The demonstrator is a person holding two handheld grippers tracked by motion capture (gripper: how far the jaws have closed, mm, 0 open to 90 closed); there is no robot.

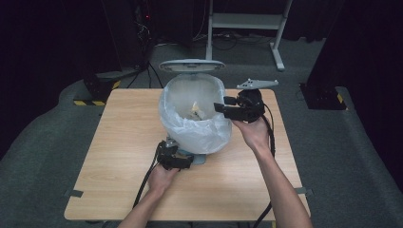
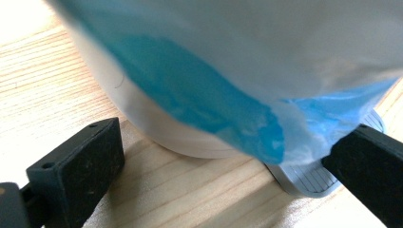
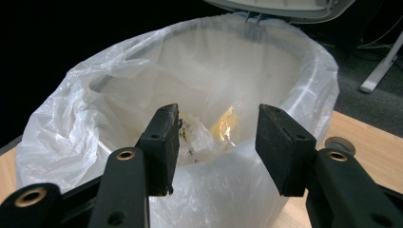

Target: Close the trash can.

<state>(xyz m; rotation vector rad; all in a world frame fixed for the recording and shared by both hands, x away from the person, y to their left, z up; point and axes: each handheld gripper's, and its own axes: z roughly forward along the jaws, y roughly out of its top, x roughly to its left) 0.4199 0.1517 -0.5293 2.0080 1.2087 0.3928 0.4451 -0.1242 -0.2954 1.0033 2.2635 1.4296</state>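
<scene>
Standing toward the table's (image 1: 119,142) far edge, lined pedal bin (image 1: 197,111), lid raised by left gripper (image 1: 183,160) pressing its pedal (image 2: 309,178), jaws apart; right gripper (image 1: 223,105) released above the wrapper (image 3: 209,130) inside.

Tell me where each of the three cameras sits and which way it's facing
High view: above the person's side, looking forward and down on the table; both forearms, left gripper, right gripper.
Left gripper view: low on the table, facing the pedal bin's base and pedal; own open jaws.
Right gripper view: at the rim, facing into the bin; own open jaws.
Shared: the bin liner.
</scene>
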